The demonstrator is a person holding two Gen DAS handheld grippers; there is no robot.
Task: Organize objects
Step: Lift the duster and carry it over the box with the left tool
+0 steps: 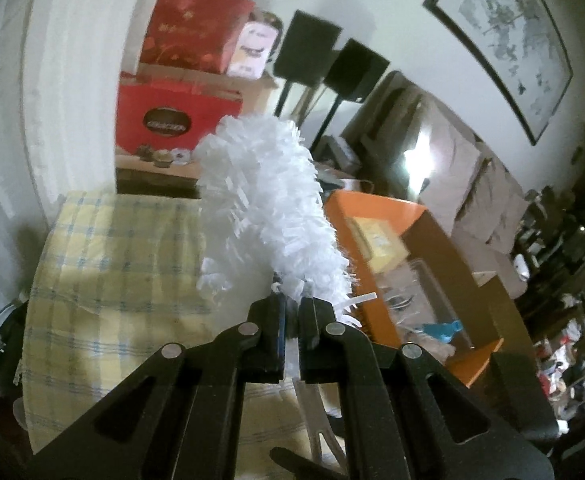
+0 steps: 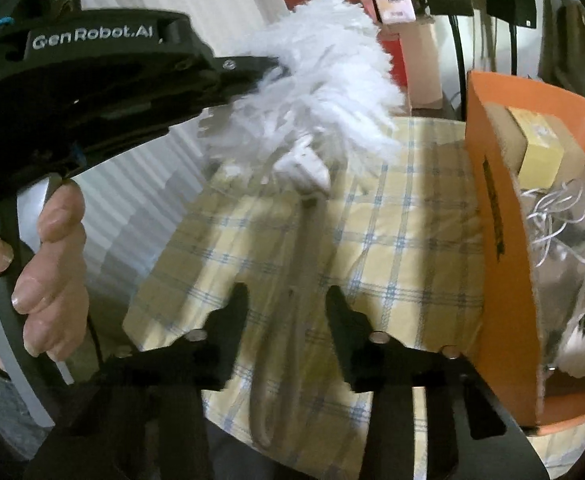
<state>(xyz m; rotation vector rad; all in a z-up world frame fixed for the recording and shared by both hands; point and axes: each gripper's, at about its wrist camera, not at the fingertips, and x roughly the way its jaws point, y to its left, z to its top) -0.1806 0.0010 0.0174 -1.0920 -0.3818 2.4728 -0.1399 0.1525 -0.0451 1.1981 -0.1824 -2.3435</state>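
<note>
A white fluffy duster (image 1: 268, 200) sticks up from my left gripper (image 1: 294, 306), which is shut on its base. In the right wrist view the left gripper (image 2: 270, 65) comes in from the upper left, held by a person's hand (image 2: 52, 264), with the duster (image 2: 332, 76) tilted over the checked cloth. The duster's grey handle (image 2: 292, 280) hangs down, blurred, between the fingers of my right gripper (image 2: 288, 300). That gripper is open and does not touch the handle. An orange box (image 2: 488, 208) stands just to the right.
A yellow checked cloth (image 1: 112, 260) covers the table. The orange box (image 1: 376, 208) holds a yellow carton (image 2: 540, 148), white cables and a shuttlecock. Red boxes (image 1: 172, 120) and a pink carton are stacked behind, near black stands (image 1: 332, 60), a sofa and a framed picture.
</note>
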